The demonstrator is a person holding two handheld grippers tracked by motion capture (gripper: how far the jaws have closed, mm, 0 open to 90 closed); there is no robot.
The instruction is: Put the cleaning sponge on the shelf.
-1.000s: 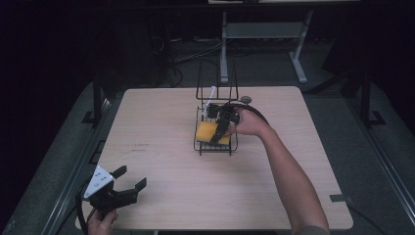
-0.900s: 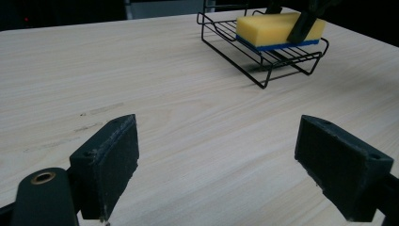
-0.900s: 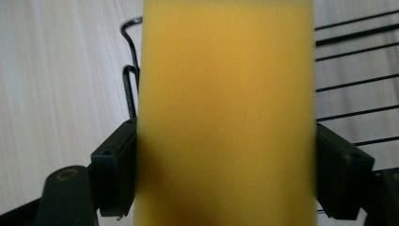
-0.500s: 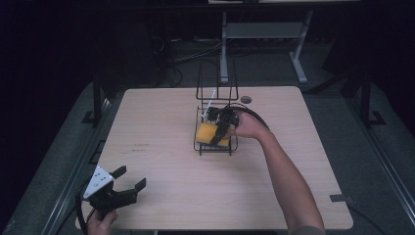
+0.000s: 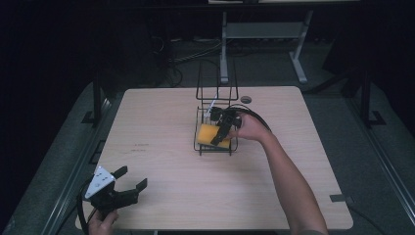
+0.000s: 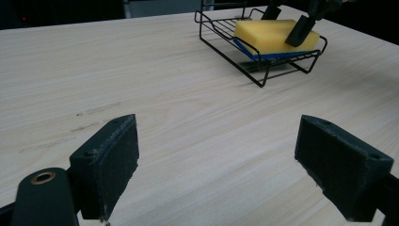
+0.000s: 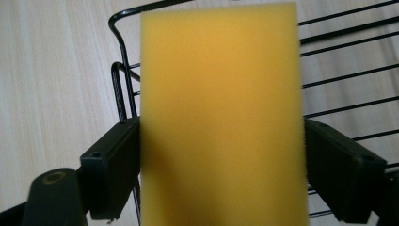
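My right tongs (image 5: 219,137) clamp the yellow-and-blue rectangular foam sponge (image 5: 209,133) sitting in the black wire rack (image 5: 201,147) mid-bench, release or lift pending I judge; left tongs (image 5: 131,179) gape idle.

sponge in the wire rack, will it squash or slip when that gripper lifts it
The yellow sponge looks like soft open foam, so it probably squashes a little between the right hand-held gripper jaws at its sides. Its rough surface should hold against slipping. It is likely light, so the wire rack should stay put.
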